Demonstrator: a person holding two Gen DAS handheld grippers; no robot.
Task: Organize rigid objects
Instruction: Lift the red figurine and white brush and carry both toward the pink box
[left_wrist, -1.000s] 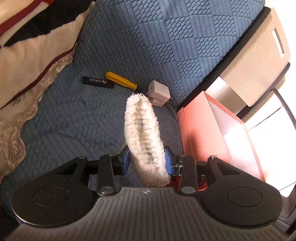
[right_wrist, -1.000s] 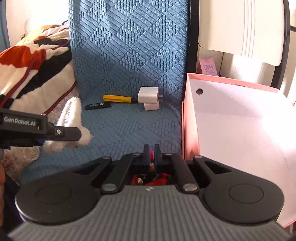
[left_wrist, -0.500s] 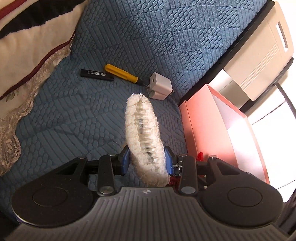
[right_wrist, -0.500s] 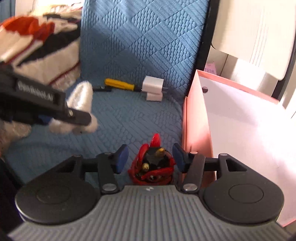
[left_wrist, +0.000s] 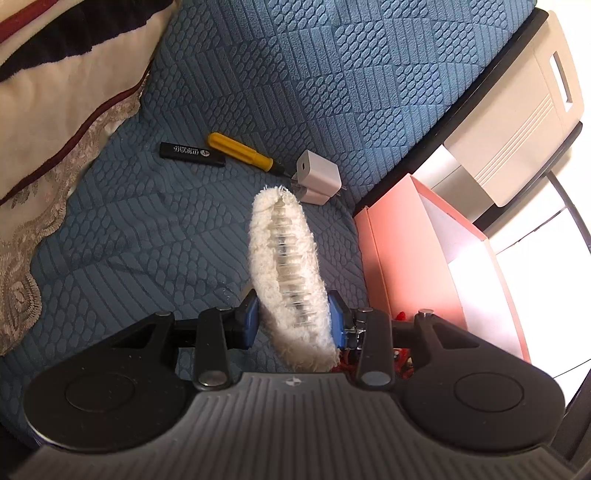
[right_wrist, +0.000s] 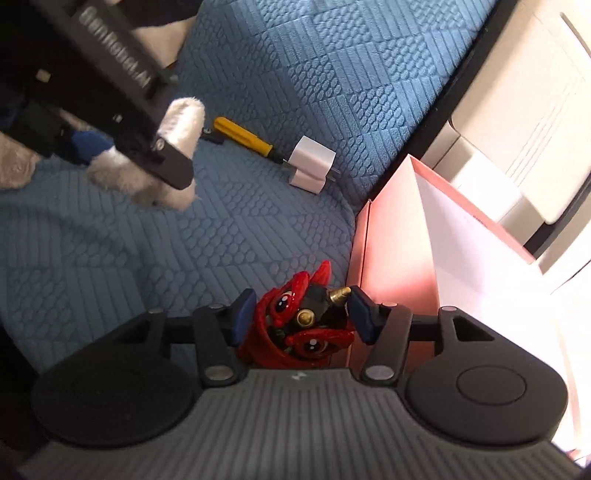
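While clamped in the left gripper (left_wrist: 291, 321), fluffy clip (left_wrist: 284, 266) raised over blue quilt (left_wrist: 147, 240); right gripper (right_wrist: 301, 314) spread wide around red toy (right_wrist: 295, 325), beside pink box (right_wrist: 399, 240).

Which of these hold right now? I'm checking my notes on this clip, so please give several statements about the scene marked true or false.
1. The left gripper is shut on the fluffy white hair clip. True.
2. The right gripper is clamped tight on the red toy. False: its jaws stand open around the toy, with a gap showing on the right.
3. The yellow screwdriver lies inside the pink box. False: it lies on the blue cover, beside the black stick.
4. The white charger rests on the blue cover. True.
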